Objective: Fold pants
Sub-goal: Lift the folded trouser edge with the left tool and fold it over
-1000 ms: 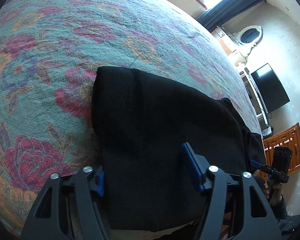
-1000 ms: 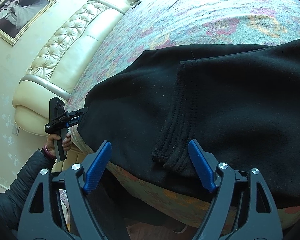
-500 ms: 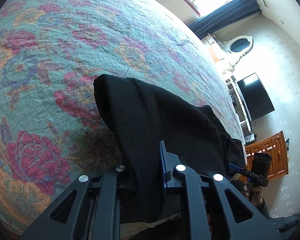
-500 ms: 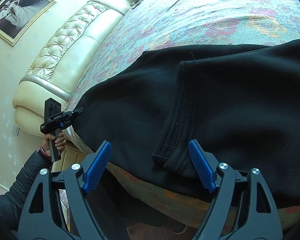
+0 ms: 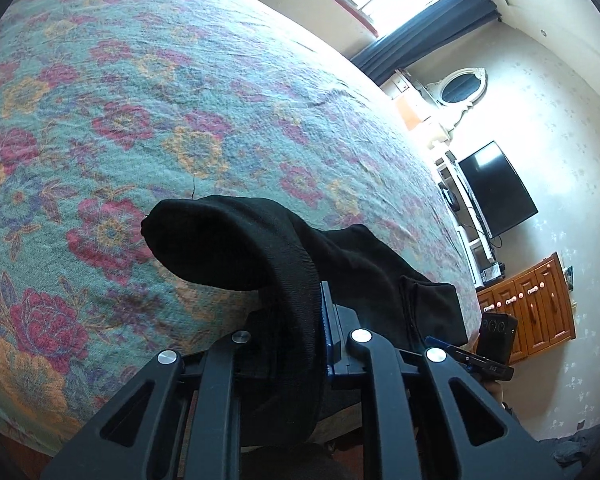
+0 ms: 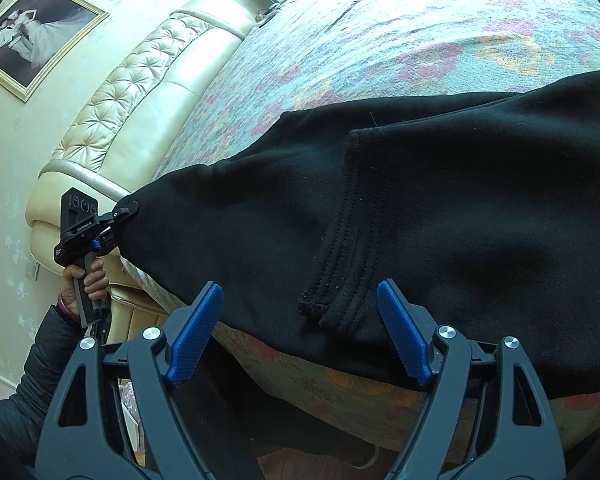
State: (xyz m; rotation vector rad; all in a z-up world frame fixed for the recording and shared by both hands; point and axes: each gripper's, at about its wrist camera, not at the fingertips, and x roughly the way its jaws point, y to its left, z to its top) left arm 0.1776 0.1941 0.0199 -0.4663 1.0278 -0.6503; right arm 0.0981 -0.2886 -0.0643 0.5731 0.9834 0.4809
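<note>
While black pants (image 6: 440,220) cover the floral bedspread (image 5: 180,100), left hand-held gripper (image 5: 300,328) clamps them, right hand-held gripper (image 6: 300,332) gapes.

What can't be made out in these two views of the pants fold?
- Left wrist view: the left hand-held gripper is shut on the black pants; bunched cloth hides its left finger's pad.
- Right wrist view: the pants run off the right edge, so their full length is unseen; the open right hand-held gripper hides the bed edge below.
</note>
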